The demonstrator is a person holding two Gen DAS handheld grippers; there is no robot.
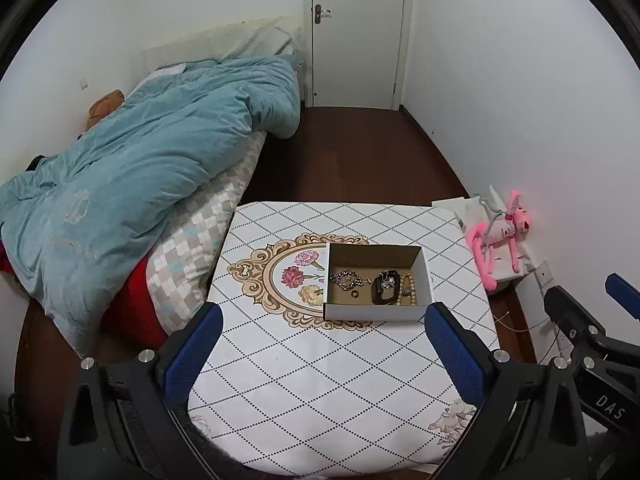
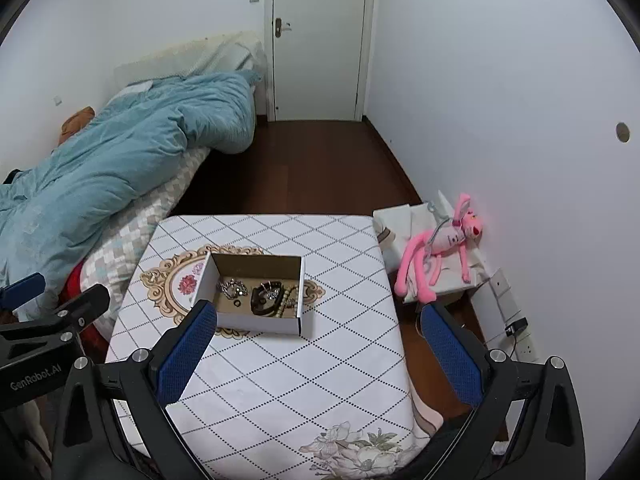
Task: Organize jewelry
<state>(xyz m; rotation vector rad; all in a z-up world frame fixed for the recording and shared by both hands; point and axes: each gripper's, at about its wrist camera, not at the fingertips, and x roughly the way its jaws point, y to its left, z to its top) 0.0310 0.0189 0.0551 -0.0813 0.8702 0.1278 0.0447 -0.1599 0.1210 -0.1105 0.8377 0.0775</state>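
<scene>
A small white cardboard box (image 1: pixel 378 312) sits open on the patterned surface (image 1: pixel 320 380), partly over the ornate gold oval with painted flowers at its middle. Inside the box lie a silver chain bracelet (image 1: pixel 349 279) toward its left side, a small dark ring (image 1: pixel 354 294) just in front of the bracelet, a black band (image 1: pixel 382 289) with something glittery resting on it in the middle, and a string of pale beads (image 1: pixel 409 290) along the right wall. The left gripper (image 1: pixel 323 344) is held above the near part of the surface with its blue-padded fingers (image 1: pixel 196 354) spread wide and nothing between them; the box lies just ahead, between the two fingertips and a little beyond them, not touched by either. The right gripper (image 2: pixel 318 340) is likewise spread wide and empty, and from its own camera the box sits ahead and to the left, its near left corner just behind the tip of the left finger, while the right finger hangs past the surface's right edge. A bed with a rumpled blue duvet (image 1: pixel 140 168) stands to the left, and a pink plush toy (image 2: pixel 440 248) lies against the wall to the right.
</scene>
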